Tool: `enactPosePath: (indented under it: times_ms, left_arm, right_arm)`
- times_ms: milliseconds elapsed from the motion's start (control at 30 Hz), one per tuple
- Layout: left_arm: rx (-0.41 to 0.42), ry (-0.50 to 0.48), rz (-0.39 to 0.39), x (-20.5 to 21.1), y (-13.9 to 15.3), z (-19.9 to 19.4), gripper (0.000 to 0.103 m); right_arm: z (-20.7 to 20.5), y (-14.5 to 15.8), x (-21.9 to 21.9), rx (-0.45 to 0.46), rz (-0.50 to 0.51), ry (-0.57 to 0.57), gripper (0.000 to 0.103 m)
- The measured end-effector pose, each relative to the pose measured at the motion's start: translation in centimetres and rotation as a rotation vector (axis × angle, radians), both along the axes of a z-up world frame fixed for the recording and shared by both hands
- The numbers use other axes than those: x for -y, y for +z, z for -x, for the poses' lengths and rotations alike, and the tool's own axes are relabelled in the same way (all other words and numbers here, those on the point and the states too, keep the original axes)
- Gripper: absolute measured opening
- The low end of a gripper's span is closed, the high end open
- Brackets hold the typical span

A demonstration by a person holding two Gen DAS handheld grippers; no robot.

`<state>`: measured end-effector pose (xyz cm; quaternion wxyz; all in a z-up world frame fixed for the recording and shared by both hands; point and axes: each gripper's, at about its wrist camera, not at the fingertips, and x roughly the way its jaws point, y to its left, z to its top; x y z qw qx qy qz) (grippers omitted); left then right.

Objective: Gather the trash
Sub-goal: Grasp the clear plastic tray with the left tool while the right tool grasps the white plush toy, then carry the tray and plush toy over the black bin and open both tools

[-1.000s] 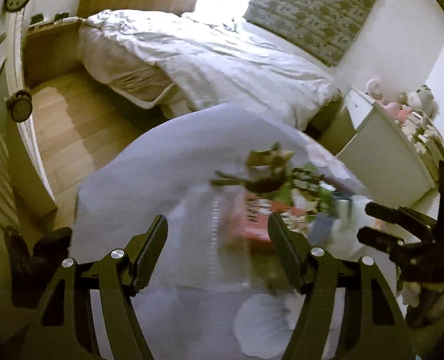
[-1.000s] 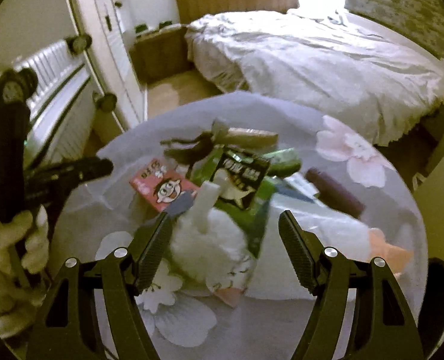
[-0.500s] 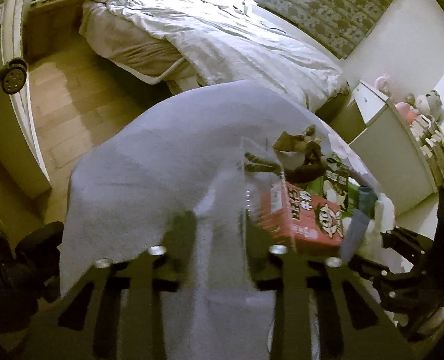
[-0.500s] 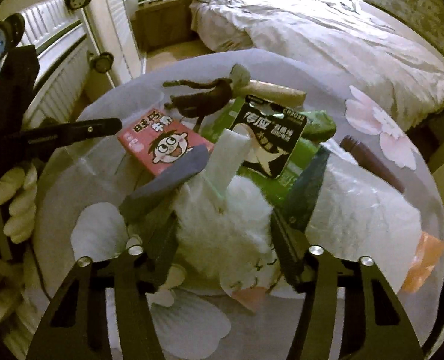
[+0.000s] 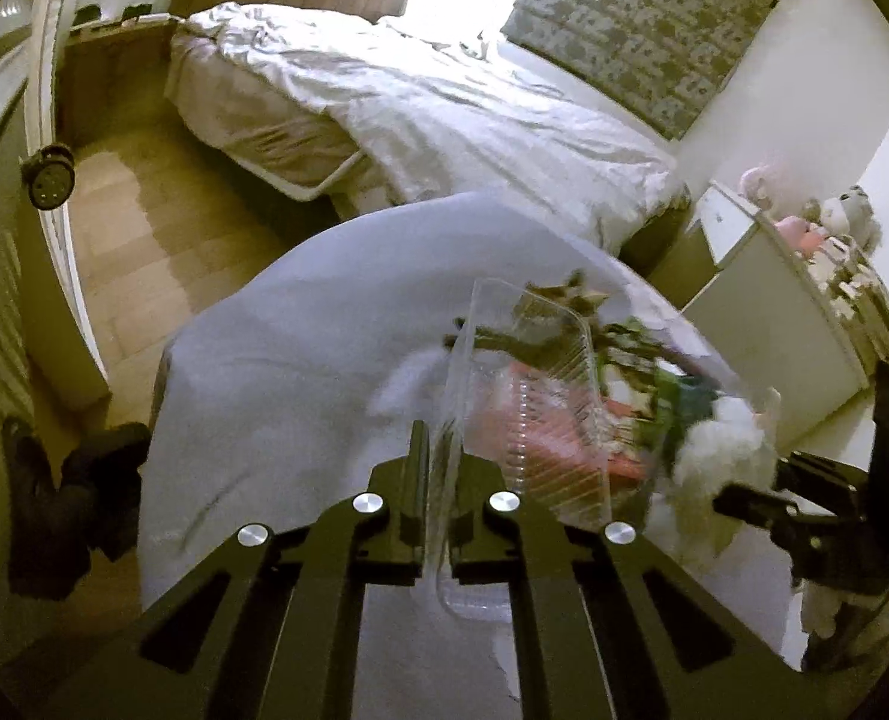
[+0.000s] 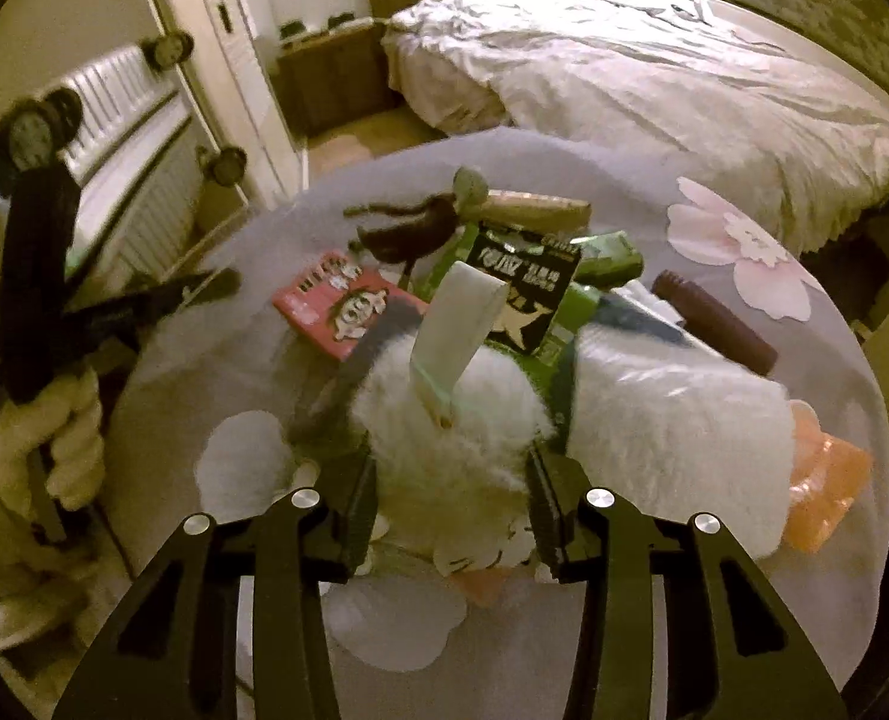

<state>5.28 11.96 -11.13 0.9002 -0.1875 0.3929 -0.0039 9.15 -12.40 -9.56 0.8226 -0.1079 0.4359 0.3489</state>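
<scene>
A heap of trash lies on a round table with a grey flowered cloth [image 6: 744, 240]. In it are a red snack box [image 6: 348, 312], a black-and-green packet [image 6: 528, 294], a dark banana peel [image 6: 408, 228] and a brown tube [image 6: 714, 324]. My left gripper [image 5: 444, 450] is shut on the rim of a clear plastic tray [image 5: 534, 396], which stands tilted off the cloth. My right gripper [image 6: 453, 444] is closing its jaws on a white fluffy wad [image 6: 462, 480], and both pads press into it. A white paper strip [image 6: 450, 336] sticks up from the wad.
A white roll [image 6: 678, 438] and an orange wrapper [image 6: 828, 498] lie right of the wad. A gloved hand [image 6: 42, 450] holds the left gripper [image 6: 204, 291]. Beyond the table are an unmade bed [image 5: 444, 120], a white dresser [image 5: 792, 312] with toys, and wood floor [image 5: 162, 240].
My left gripper went from wide open to shut on the clear tray's rim, and the tray now stands tilted. My right gripper's jaws narrowed onto the white wad.
</scene>
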Motion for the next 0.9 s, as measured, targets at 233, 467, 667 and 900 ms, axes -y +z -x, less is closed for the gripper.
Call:
enactPosePath:
  times_ms: [233,467,667,900]
  left_arm:
    - [0.072,-0.069,0.006,3.7,3.7,0.7,0.006]
    - [0.125,-0.19,-0.009,9.7,6.7,-1.7,0.006]
    - [0.152,-0.297,-0.025,14.9,8.3,-3.7,0.006]
    - [0.161,-0.389,-0.02,20.3,8.4,-5.7,0.006]
  right_arm:
    - [0.9,3.7,3.4,0.037,-0.061,-0.012,0.043]
    - [0.9,7.3,9.2,0.099,-0.111,-0.104,0.043]
    - [0.0,8.9,14.5,0.121,-0.134,-0.193,0.043]
    - [-0.7,9.3,20.6,0.113,-0.16,-0.296,0.043]
